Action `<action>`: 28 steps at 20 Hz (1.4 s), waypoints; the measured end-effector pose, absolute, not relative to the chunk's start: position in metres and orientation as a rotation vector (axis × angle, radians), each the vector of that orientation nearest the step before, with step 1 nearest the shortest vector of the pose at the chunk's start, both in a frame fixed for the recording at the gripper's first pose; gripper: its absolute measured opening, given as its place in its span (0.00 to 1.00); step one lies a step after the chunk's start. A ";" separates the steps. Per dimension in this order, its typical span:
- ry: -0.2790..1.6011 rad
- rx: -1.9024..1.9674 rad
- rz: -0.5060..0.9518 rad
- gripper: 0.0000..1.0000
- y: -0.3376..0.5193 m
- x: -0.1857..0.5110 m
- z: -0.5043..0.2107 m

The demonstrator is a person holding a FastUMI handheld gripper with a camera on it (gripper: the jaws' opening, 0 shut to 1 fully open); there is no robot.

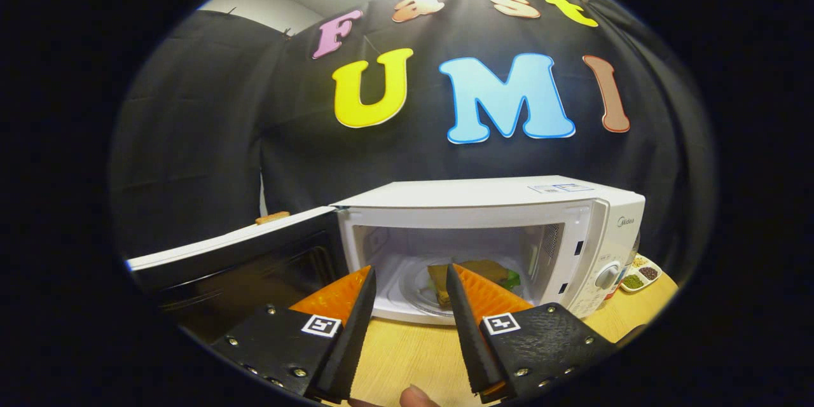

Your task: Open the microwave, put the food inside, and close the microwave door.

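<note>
A white microwave [509,203] stands on the wooden table with its door [235,261] swung wide open to the left. Inside, a sandwich [474,273] with a green leaf lies on the glass turntable [407,289]. My gripper [410,276] is open and holds nothing. Its fingertips sit just in front of the cavity opening, apart from the food, which lies beyond them.
The control panel with a round knob [607,275] is on the microwave's right side. A small divided dish [641,275] of seeds or spices sits on the table [413,350] to the right of the microwave. A fingertip [416,396] shows between the finger bases.
</note>
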State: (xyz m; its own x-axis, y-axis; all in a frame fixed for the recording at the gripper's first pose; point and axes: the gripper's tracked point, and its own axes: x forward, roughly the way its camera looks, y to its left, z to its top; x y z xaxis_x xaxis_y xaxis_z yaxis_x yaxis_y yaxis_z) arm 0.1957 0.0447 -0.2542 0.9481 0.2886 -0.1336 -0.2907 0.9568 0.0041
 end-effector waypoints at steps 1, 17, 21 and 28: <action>0.126 -0.020 0.314 0.69 0.049 0.178 -0.249; 0.044 0.003 0.831 0.95 0.239 -0.077 -0.250; 0.050 -0.023 0.832 0.77 0.275 -0.075 -0.268; 0.119 -0.034 0.694 0.20 0.281 -0.027 -0.306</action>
State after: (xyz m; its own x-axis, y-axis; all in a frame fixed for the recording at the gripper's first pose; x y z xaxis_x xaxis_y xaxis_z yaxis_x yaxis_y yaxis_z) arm -0.0266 0.2808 -0.3059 0.7622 0.6360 -0.1205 -0.6399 0.7685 0.0084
